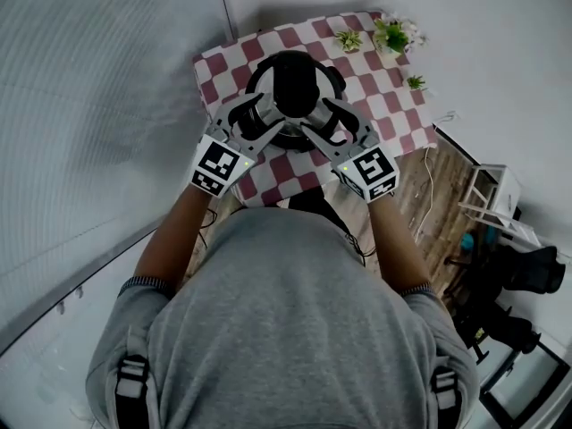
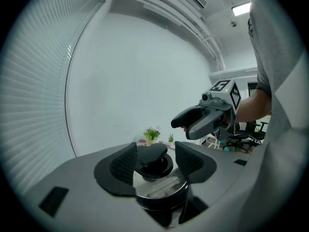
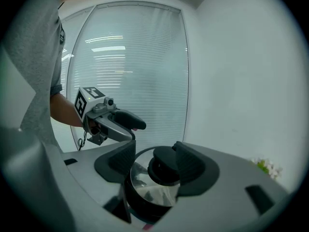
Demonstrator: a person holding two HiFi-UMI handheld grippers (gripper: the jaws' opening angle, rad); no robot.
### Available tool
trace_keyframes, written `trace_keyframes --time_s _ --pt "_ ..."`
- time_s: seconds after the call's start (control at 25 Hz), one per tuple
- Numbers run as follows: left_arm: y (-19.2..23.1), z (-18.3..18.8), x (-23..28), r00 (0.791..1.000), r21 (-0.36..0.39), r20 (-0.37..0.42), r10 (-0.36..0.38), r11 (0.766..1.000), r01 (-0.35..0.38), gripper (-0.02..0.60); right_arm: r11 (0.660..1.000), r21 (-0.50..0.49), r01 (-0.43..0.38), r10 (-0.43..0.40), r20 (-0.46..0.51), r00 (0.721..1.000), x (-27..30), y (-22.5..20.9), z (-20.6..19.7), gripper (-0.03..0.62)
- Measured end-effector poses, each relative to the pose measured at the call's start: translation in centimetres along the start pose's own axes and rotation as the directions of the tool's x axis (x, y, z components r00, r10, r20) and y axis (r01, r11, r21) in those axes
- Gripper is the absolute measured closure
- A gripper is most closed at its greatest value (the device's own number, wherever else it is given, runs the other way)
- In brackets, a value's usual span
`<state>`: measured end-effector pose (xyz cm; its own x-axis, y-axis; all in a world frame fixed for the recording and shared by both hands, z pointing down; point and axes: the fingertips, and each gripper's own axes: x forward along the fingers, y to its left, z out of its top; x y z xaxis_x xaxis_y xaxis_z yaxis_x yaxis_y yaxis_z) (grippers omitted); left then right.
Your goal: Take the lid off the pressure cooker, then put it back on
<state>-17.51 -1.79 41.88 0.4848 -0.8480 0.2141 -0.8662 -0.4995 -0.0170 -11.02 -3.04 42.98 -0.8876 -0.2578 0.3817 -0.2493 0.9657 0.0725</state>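
Just ahead of both tongs, on the red-and-white checked counter [image 1: 375,105], stands the round steel pressure cooker [image 1: 295,88], its black-knobbed lid [image 3: 149,187] on. Left tongs [image 2: 154,159] and right tongs [image 3: 154,162] gape empty either side of the knob. Removal looks barely begun; next they need to seat, close and lift.

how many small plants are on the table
3: one small green plant at the red-and-white checkered table's far edge, a larger flowering one in its far right corner, a tiny one by its right edge. None looks hidden.
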Motion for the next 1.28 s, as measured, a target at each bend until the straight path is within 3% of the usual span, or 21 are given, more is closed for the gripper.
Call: trace_keyframes --time_s 0.24,0.6,0.68,0.84,1.16,1.28 --pt "-0.2 -1.5 2.9 0.989 0.066 -0.14 -0.039 0.997 0.049 0.293 0.995 -0.05 -0.092 0.088 -0.077 0.993 1.7 -2.2 -0.9 0.315" --pt "-0.3 -3.5 5.6 0.936 0.196 -0.347 -0.061 0.971 0.136 0.279 0.954 -0.132 -0.269 0.231 -0.245 0.942 3.7 -2.9 -2.6 0.298" --pt "-0.3 -4.1 5.9 0.909 0.219 -0.409 -0.078 0.959 0.18 0.279 0.941 -0.125 -0.315 0.268 -0.296 0.917 4.1 -2.7 -3.4 0.288" --pt "-0.5 -5.6 6.6 0.837 0.261 -0.536 -0.111 0.921 0.29 0.264 0.925 -0.128 -0.357 0.288 -0.374 0.882 4.8 -2.8 -4.5 0.275" --pt "0.2 -7.1 8.0 0.74 0.25 -0.654 -0.157 0.878 0.408 0.262 0.887 -0.159 -0.434 0.302 -0.511 0.805 6.4 -3.1 -6.4 0.267" --pt "0.4 -7.2 8.6 0.714 0.237 -0.679 -0.17 0.87 0.433 0.262 0.866 -0.167 -0.471 0.316 -0.546 0.776 7.0 -2.9 -6.8 0.267"
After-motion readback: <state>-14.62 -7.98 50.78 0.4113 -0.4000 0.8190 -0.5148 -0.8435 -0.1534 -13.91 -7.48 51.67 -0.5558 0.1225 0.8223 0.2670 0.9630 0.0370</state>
